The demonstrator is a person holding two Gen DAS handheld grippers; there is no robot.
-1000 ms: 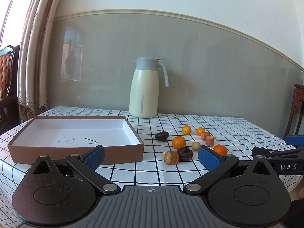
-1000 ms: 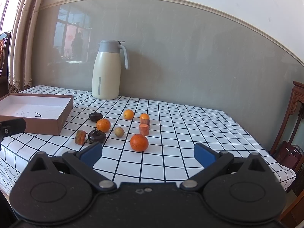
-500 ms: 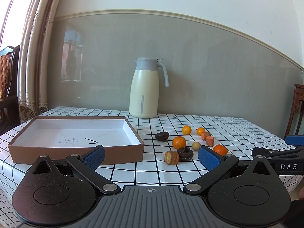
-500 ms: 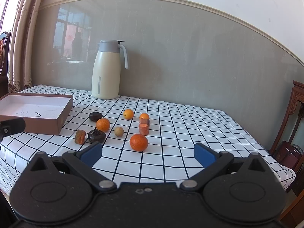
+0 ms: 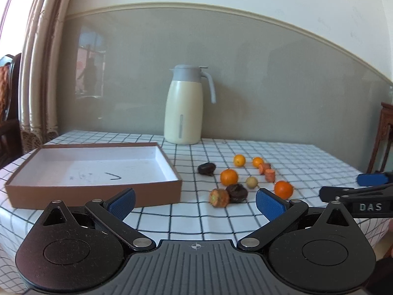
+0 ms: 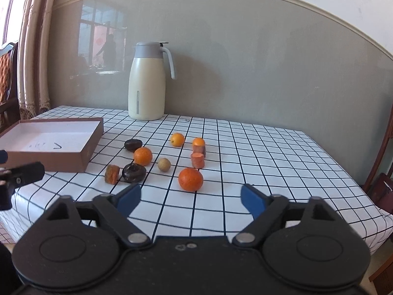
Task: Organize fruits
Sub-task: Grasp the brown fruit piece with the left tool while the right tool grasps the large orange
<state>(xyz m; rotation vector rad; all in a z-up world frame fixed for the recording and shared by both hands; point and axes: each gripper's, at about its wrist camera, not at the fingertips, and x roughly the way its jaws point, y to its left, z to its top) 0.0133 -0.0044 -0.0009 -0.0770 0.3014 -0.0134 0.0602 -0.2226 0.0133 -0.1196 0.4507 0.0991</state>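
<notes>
Several fruits lie loose on the checked tablecloth: a large orange (image 6: pixel 190 179) nearest, a second orange (image 6: pixel 143 156), two small oranges (image 6: pixel 177 139), a pale round fruit (image 6: pixel 164 164), two dark fruits (image 6: pixel 133 172) and some cut orange-red pieces (image 6: pixel 198 159). They also show in the left wrist view, the large orange (image 5: pixel 283 189) at the right. An open brown box (image 5: pixel 93 169) with a white inside sits to their left and holds nothing. My left gripper (image 5: pixel 195 200) is open above the table's front edge. My right gripper (image 6: pixel 190 199) is open just short of the large orange.
A cream thermos jug (image 6: pixel 147 81) stands at the back by the grey wall. Wooden chairs (image 6: pixel 385 172) stand off the table's right side. The table edge (image 6: pixel 356 223) drops away at the front right. The right gripper shows in the left wrist view (image 5: pixel 358 191).
The right gripper has moved forward towards the fruits, which look larger and nearer in its view. The left gripper has barely moved. Both stay open.
</notes>
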